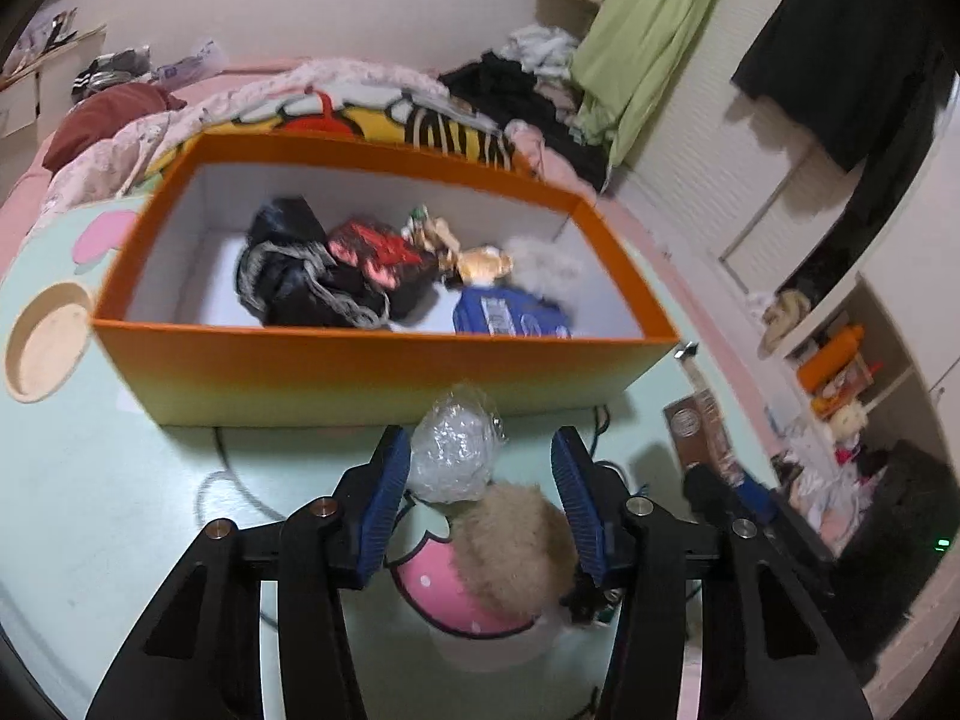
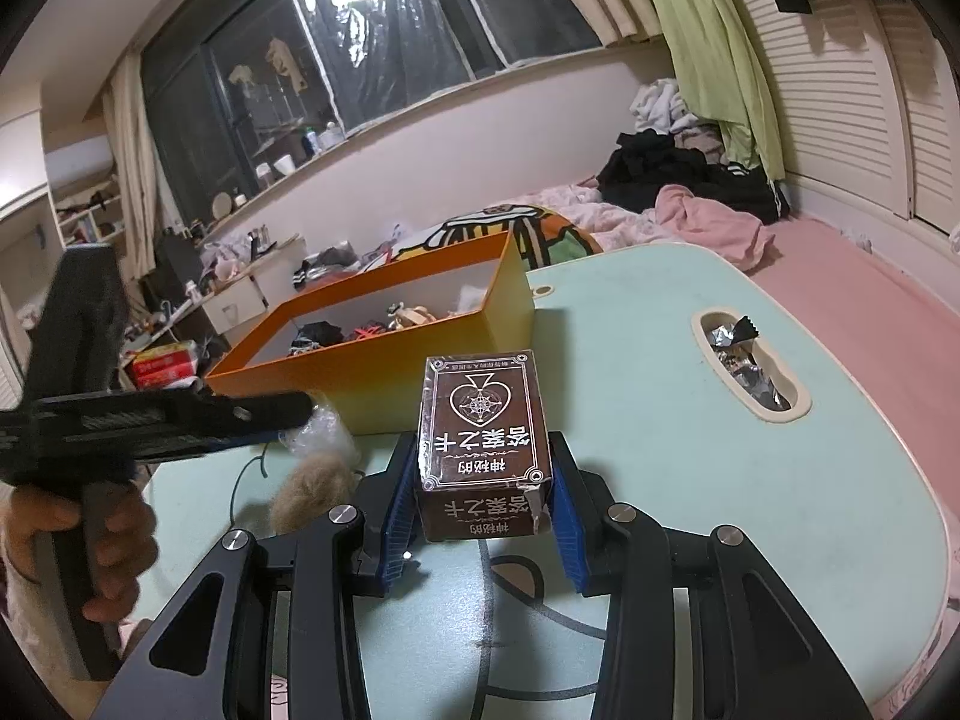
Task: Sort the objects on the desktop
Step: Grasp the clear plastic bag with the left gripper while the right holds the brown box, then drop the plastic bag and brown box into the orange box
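Left gripper (image 1: 480, 456): fingers are standing spread around a plastic bag (image 1: 454, 456) with a fur ball (image 1: 513, 546), beside the orange box (image 1: 384, 372). Right gripper (image 2: 485, 474): fingers are pinching a brown card box (image 2: 480, 450) above the worktop (image 2: 690, 450).

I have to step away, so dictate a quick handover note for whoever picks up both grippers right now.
Left gripper: open, jaws either side of a clear plastic bag with a tan fluffy ball just behind it, both on the table in front of the orange box; not gripped.
Right gripper: shut on the brown card box, held off to the right of the orange box.
Done: dark cloth, a red item, a small figure, a white puff and a blue packet lie in the orange box.
Left: bag, fluffy ball, card box; foil wrappers sit in the table slot.
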Demonstrator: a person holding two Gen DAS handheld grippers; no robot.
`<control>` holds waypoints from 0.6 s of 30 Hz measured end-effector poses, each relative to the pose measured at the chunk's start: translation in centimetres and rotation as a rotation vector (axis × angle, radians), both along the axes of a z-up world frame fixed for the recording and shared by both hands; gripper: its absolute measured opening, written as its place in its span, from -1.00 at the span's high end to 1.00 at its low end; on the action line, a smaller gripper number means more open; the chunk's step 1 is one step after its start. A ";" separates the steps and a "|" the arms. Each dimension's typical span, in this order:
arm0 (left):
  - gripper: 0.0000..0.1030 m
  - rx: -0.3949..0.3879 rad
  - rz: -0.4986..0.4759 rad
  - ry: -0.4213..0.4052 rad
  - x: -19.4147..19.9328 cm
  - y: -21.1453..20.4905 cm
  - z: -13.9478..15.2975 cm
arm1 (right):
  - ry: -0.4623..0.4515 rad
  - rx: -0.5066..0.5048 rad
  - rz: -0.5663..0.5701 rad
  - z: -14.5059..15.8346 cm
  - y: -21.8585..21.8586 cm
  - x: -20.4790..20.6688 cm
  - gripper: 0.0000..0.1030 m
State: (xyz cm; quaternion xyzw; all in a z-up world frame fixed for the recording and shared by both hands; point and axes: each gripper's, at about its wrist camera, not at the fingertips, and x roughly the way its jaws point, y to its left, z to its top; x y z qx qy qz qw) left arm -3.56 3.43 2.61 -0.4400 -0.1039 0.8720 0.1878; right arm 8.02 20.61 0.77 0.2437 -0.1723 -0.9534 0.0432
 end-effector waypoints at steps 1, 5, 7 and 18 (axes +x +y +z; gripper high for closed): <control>0.08 -0.003 -0.006 -0.024 -0.5 0.2 -0.6 | 0.000 0.000 -0.001 0.0 0.0 0.0 0.23; 0.42 0.090 -0.003 -0.089 -1.6 -0.7 -2.2 | 0.000 -0.001 -0.001 0.1 0.0 0.0 0.23; 0.42 0.132 0.010 -0.070 -1.1 -1.7 -2.2 | 0.001 0.000 -0.001 0.1 0.0 0.0 0.23; 0.43 0.124 0.086 0.212 2.6 -5.6 4.5 | 0.068 0.055 0.028 2.8 -1.5 -0.3 0.23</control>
